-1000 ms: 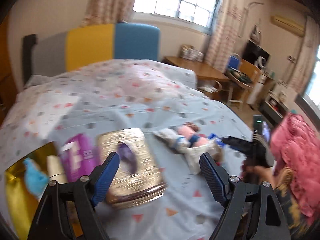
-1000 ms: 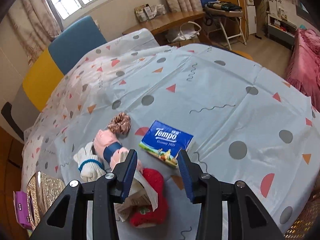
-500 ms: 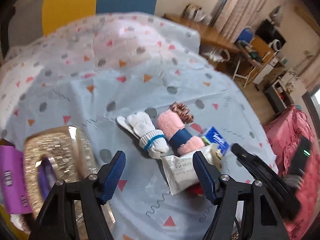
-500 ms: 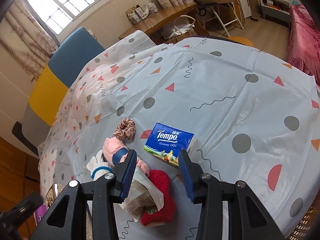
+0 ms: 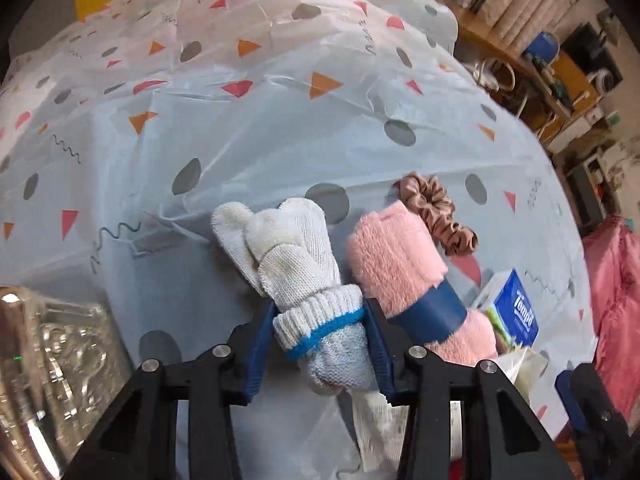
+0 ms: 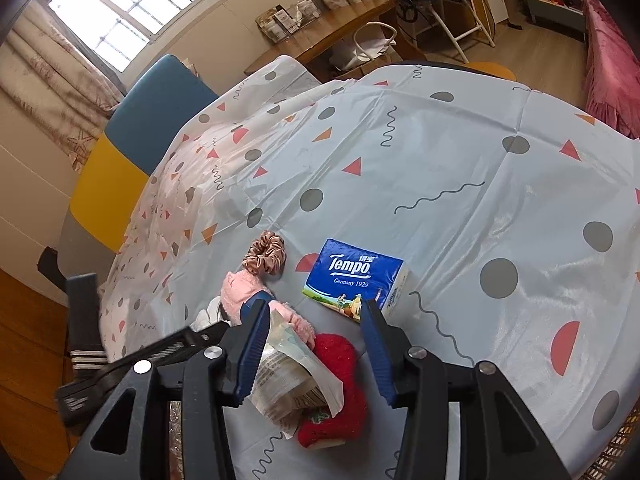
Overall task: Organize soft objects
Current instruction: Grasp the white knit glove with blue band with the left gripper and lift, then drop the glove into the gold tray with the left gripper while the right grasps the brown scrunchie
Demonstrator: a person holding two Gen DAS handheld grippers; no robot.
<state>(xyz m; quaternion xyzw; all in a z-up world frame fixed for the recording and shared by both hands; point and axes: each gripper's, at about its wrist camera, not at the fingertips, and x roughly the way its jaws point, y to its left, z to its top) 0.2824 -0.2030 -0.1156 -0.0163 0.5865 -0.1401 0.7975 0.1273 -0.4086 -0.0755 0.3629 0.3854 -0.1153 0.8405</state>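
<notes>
The white knit gloves (image 5: 294,280) lie bundled on the patterned tablecloth (image 5: 248,140), fingers pointing away, long axis in line with the left gripper (image 5: 318,354); their ribbed cuff sits between its jaws, which have just been closing and now press it from both sides; the pink rolled towel (image 5: 400,264) lies just beside. A second ago that gripper hung wide over the gold tin. The right gripper (image 6: 314,350) waits farther off, jaws apart, holding nothing.
</notes>
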